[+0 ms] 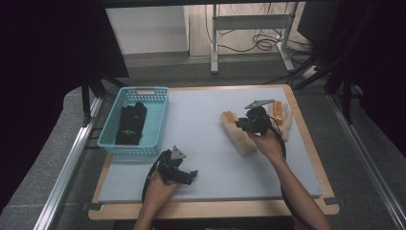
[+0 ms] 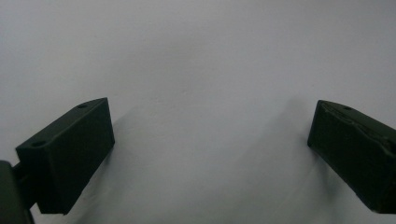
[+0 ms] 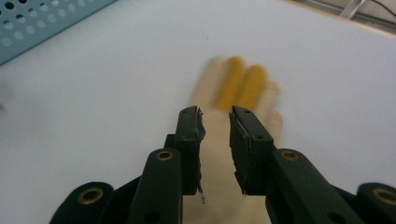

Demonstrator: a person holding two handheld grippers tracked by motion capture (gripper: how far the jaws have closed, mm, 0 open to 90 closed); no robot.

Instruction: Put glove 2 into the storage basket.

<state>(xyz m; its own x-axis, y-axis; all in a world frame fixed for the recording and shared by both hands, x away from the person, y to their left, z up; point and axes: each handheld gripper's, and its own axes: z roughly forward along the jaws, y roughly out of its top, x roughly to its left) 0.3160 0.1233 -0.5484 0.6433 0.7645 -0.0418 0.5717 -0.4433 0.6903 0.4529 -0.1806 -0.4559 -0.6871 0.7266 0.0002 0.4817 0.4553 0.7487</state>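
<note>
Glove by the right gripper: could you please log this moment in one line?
right gripper: open over cream glove, not gripping | left gripper: open over bare mat | basket: dark items inside

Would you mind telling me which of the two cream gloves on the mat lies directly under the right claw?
The left-hand glove, the one nearer the basket; the right claw hangs over it with nothing held. The other glove lies farther right, near the mat's edge.

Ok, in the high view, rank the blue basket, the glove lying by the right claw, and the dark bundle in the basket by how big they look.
1. Blue basket, clearly largest.
2 and 3. Glove and dark bundle look about alike; the right claw hides part of the glove, so I can't rank them.
</note>
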